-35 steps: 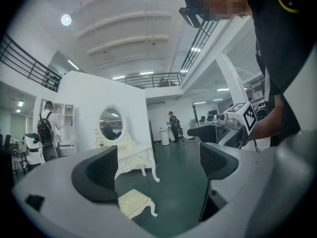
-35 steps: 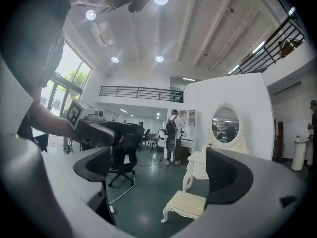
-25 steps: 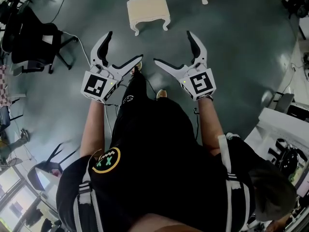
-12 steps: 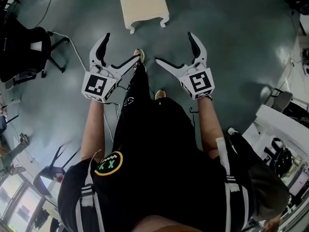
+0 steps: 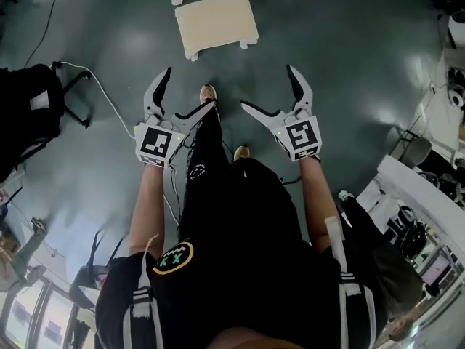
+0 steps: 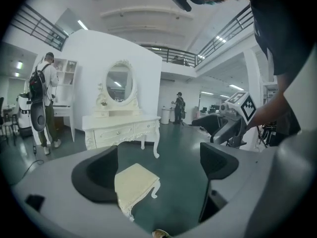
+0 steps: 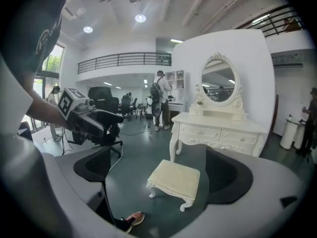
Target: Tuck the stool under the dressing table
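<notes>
— While you stand there looking down, what have you in hand?

— My left gripper (image 5: 189,87) has its two grey jaws spread wide, black pads far apart, with nothing caught between them. My right gripper (image 5: 267,87) is the same: jaws splayed, pads bare, holding nothing. Both point ahead and a little downward, side by side.

— And the stool?

— The cream-white cushioned stool on curled carved legs (image 5: 216,22) stands upright on the glossy dark grey-green floor (image 5: 349,64), ahead of both grippers and well apart from them. Neither gripper touches it. Seen along either pair of jaws, it shows in the gap between the pads, yet it lies far beyond their tips.

— Is it tucked under the table?

— Not yet. The white carved dressing table with an oval mirror (image 7: 223,133) stands just beyond the stool, and the stool sits out in front of it, near one front leg, with a strip of floor showing between the two.

— What else is around the stool?

— My light-coloured shoe (image 5: 208,93) is planted on the near side of the stool, between the two grippers. A black office chair (image 5: 33,115) stands well off to the left of the stool. Farther than the stool, past one end of the dressing table, a person wearing a black backpack (image 7: 159,100) stands with back turned.
</notes>
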`<act>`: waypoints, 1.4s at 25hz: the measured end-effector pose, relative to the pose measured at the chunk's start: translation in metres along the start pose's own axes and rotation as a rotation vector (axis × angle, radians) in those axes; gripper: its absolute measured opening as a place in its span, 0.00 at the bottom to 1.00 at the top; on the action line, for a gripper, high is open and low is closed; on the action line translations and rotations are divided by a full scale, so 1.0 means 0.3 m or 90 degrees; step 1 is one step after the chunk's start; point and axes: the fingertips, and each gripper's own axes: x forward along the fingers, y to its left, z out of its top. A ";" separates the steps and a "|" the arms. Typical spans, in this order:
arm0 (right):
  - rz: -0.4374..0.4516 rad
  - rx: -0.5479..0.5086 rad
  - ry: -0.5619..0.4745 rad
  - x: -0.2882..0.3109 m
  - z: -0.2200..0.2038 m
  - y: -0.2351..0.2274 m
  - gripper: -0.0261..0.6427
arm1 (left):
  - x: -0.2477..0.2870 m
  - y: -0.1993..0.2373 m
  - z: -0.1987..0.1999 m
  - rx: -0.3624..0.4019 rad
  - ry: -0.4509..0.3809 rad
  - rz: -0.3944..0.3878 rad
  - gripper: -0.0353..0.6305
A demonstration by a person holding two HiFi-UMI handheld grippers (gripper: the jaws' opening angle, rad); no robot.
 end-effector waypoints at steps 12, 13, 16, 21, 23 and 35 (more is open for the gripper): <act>-0.013 0.047 0.115 0.449 -0.251 -0.190 0.93 | 0.291 0.341 -0.358 -0.074 0.086 -0.023 0.82; -0.010 0.052 0.124 0.486 -0.289 -0.204 0.93 | 0.310 0.367 -0.402 -0.084 0.096 -0.015 0.82; 0.000 0.069 0.151 0.587 -0.399 -0.234 0.93 | 0.352 0.425 -0.519 -0.107 0.122 0.002 0.82; 0.014 0.088 0.190 0.732 -0.622 -0.304 0.93 | 0.456 0.468 -0.749 -0.141 0.171 0.028 0.82; 0.015 0.092 0.203 0.777 -0.719 -0.357 0.93 | 0.518 0.467 -0.829 -0.157 0.184 0.038 0.82; -0.020 0.182 0.272 1.074 -1.170 -0.621 0.93 | 0.829 0.577 -1.257 -0.259 0.252 0.121 0.82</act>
